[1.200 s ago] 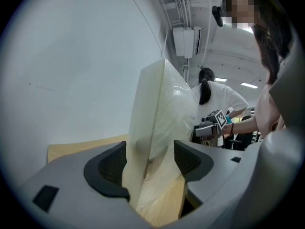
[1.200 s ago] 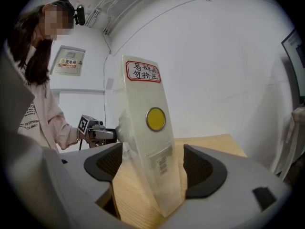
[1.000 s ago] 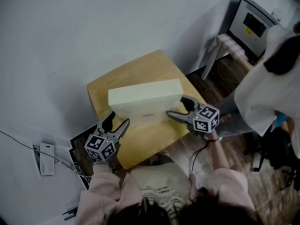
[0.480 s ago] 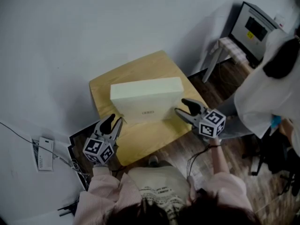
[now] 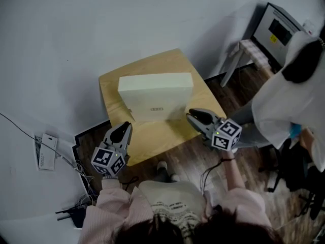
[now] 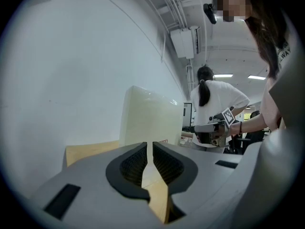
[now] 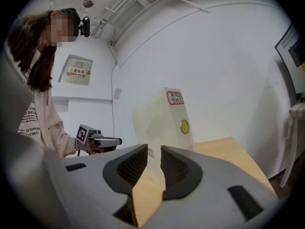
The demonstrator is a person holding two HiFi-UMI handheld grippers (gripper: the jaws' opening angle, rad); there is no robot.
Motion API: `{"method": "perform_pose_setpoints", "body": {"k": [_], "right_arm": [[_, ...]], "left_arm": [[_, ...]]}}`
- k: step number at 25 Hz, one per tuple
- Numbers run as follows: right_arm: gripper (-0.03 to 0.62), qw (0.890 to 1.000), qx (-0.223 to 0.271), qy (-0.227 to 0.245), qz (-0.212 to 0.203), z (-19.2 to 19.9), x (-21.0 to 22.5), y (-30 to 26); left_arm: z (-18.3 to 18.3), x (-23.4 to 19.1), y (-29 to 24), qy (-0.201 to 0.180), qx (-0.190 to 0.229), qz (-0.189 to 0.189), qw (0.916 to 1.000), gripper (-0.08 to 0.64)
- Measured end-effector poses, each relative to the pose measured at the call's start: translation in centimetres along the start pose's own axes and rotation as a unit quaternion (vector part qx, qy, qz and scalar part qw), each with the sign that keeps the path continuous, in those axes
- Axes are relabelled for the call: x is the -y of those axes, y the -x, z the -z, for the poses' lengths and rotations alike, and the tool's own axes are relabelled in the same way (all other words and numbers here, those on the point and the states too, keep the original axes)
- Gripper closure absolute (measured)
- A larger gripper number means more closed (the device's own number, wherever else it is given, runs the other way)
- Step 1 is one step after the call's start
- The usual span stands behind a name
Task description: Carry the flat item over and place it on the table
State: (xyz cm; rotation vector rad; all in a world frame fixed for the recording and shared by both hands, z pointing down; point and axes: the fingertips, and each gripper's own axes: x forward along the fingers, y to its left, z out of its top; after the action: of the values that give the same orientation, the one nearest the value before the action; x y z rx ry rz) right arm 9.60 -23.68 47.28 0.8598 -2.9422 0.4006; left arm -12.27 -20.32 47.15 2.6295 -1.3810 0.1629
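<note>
A flat cream box (image 5: 155,98) lies on the small wooden table (image 5: 152,136). My left gripper (image 5: 123,131) hangs off the table's near left edge, clear of the box, its jaws just closing to a thin slit with nothing between them. My right gripper (image 5: 192,117) hovers at the near right edge, also apart from the box; its jaws have been closing too, and a narrow empty gap remains. In the left gripper view the box (image 6: 150,116) rises beyond the jaws (image 6: 150,144). In the right gripper view the box (image 7: 164,120) stands past the jaws (image 7: 153,149) on the table (image 7: 224,149).
A person in white (image 5: 294,95) stands at the right near a screen (image 5: 277,29) on a small stand. A white device (image 5: 44,151) and cables lie on the floor at the left. A white wall runs behind the table.
Both grippers have drawn back from the box's sides toward the table's near edge, and their jaws have narrowed from wide open. The box stays on the table.
</note>
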Motion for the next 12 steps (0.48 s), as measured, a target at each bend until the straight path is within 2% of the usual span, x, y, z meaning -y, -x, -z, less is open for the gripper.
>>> {"method": "perform_pose_setpoints", "body": {"k": [5, 12], "right_arm": [[0.557, 1.000, 0.002, 0.004, -0.023, -0.1, -2.1, 0.9], [0.574, 0.999, 0.010, 0.006, -0.044, -0.4, -4.7, 1.7]], "left_arm": [[0.0, 2.4, 1.2, 0.001, 0.003, -0.002, 1.0000, 0.546], [0.1, 4.9, 2.5, 0.001, 0.009, -0.001, 1.0000, 0.561]]}}
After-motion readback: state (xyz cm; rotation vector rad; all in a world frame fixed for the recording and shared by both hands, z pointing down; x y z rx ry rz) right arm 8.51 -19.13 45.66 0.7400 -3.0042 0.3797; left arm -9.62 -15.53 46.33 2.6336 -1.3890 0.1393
